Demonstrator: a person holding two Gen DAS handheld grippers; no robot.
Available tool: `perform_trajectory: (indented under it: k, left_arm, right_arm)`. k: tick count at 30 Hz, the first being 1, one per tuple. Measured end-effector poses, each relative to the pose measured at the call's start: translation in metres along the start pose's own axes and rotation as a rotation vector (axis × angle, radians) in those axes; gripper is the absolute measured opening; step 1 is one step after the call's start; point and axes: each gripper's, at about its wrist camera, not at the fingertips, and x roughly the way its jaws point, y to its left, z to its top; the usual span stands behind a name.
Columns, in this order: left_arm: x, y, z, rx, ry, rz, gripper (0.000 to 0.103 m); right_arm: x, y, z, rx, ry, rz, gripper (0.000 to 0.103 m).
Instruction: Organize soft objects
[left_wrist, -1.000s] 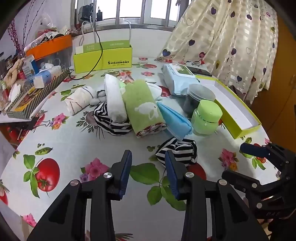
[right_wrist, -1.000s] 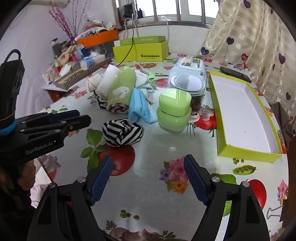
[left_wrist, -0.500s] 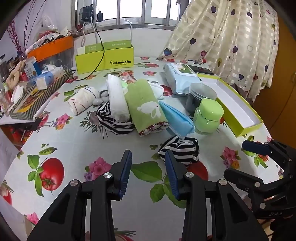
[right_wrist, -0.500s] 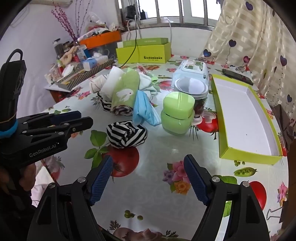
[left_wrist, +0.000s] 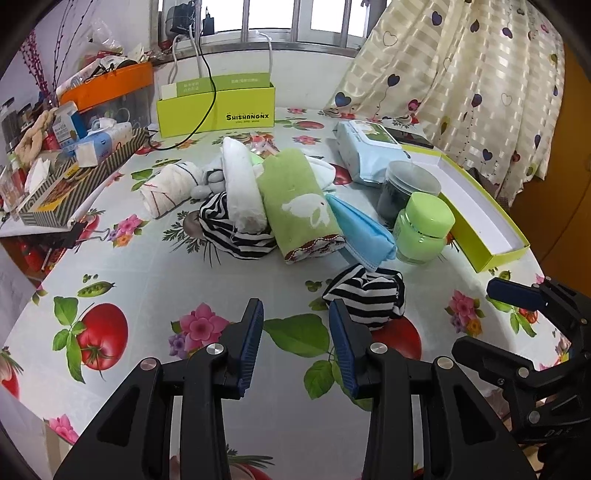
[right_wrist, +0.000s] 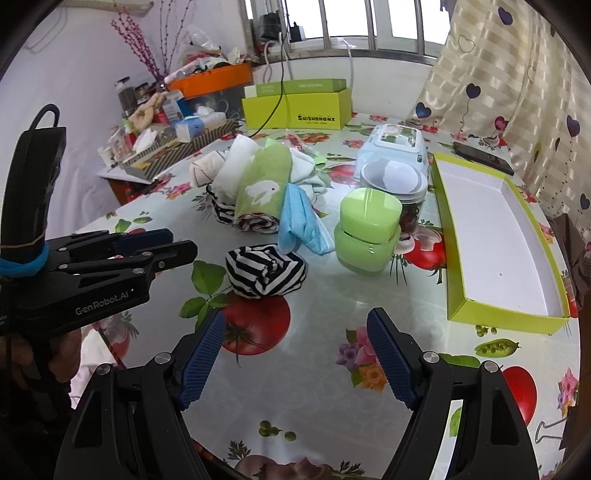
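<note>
Soft things lie in a heap mid-table: a green towel, a white roll, a red-lined white roll, a striped cloth and a blue cloth. A black-and-white striped bundle sits alone, nearer to me. My left gripper is open and empty, its right fingertip just short of that bundle. My right gripper stands wide open over bare tablecloth, in front of the bundle. Each gripper shows at the edge of the other's view.
A green jar, a dark jar and a wipes pack stand right of the heap. An open yellow-green box lies at the right. A lettered box and cluttered trays line the back and left.
Both grippers keep the same gap and hold nothing. The views have only drifted slightly; nothing on the table has moved.
</note>
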Motion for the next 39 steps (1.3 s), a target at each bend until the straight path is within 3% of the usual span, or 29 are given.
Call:
perform_trajectory:
  k: [39]
  left_arm:
    - [-0.0003,0.0099,0.0006,-0.016,-0.025,-0.019,0.038]
  right_arm:
    - [0.0047,0.0073,0.0038,-0.016,0.002,0.026,0.079]
